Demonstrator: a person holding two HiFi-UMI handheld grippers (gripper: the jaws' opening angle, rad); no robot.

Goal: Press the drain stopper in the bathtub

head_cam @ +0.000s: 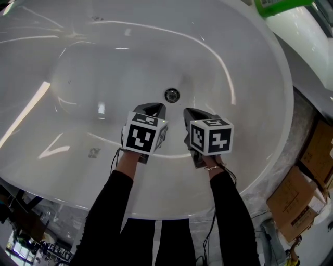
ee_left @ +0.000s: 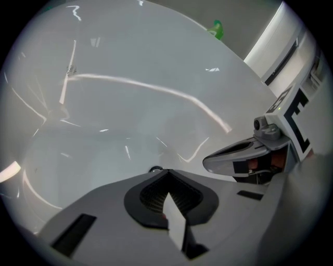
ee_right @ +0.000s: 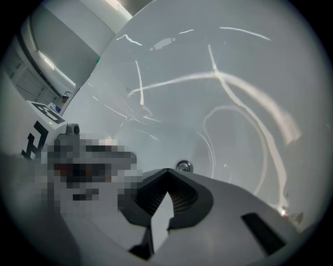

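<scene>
The round chrome drain stopper (head_cam: pixel 172 95) sits at the bottom of the white bathtub (head_cam: pixel 78 67). Both grippers hang low in the tub, side by side, just on my side of the stopper and apart from it. My left gripper (head_cam: pixel 151 109) is shut and holds nothing; in the left gripper view only the stopper's edge (ee_left: pixel 155 169) peeks over the closed tips (ee_left: pixel 167 173). My right gripper (head_cam: pixel 194 115) is also shut and empty, and the stopper (ee_right: pixel 183 166) shows just beyond its tips (ee_right: pixel 167 172). The right gripper's jaw side (ee_left: pixel 244 155) appears in the left gripper view.
The tub's rim (head_cam: pixel 283 156) curves round at the right and near side. Cardboard boxes (head_cam: pixel 307 192) stand on the floor to the right. A green-labelled item (head_cam: pixel 276 6) and another white fixture (head_cam: pixel 307 31) lie beyond the far right rim.
</scene>
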